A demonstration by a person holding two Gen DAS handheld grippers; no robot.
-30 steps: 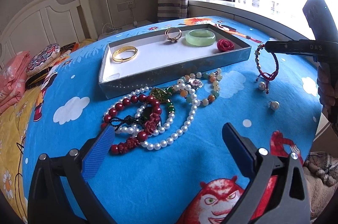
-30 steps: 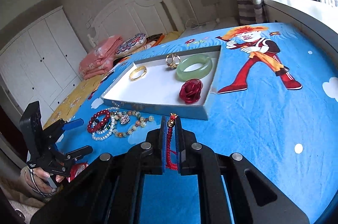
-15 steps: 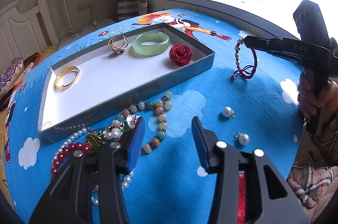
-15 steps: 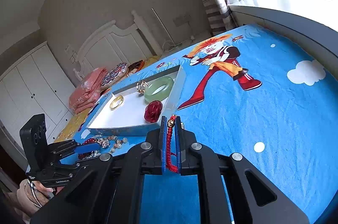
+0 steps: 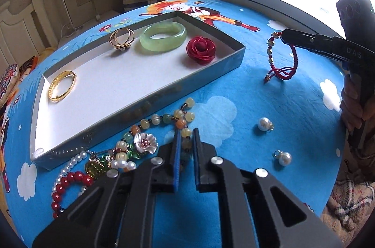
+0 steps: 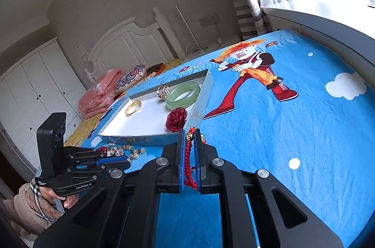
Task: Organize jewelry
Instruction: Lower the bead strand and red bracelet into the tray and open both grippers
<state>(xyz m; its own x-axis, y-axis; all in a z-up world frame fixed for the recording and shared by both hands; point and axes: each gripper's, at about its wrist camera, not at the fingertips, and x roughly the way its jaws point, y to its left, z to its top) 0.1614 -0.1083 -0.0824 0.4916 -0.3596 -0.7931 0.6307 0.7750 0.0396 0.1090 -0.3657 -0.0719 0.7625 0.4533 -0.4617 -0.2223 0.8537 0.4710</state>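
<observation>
Left tongs (image 5: 186, 138) pinch the bead strand (image 5: 164, 121) beside the tray (image 5: 211, 70). Right tongs (image 6: 188, 140) clamp a red bracelet (image 6: 187, 163), clear of the tray.

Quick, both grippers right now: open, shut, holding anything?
Left gripper: shut on the multicolored bead bracelet lying by the tray.
Right gripper: shut on the red cord bracelet, lifted off the blue cloth.

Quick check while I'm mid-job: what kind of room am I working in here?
Most likely a bedroom: a white headboard, folded quilts and pillows, white wardrobe doors, and the jewelry tray sits on a cartoon-print blue bedspread.
</observation>
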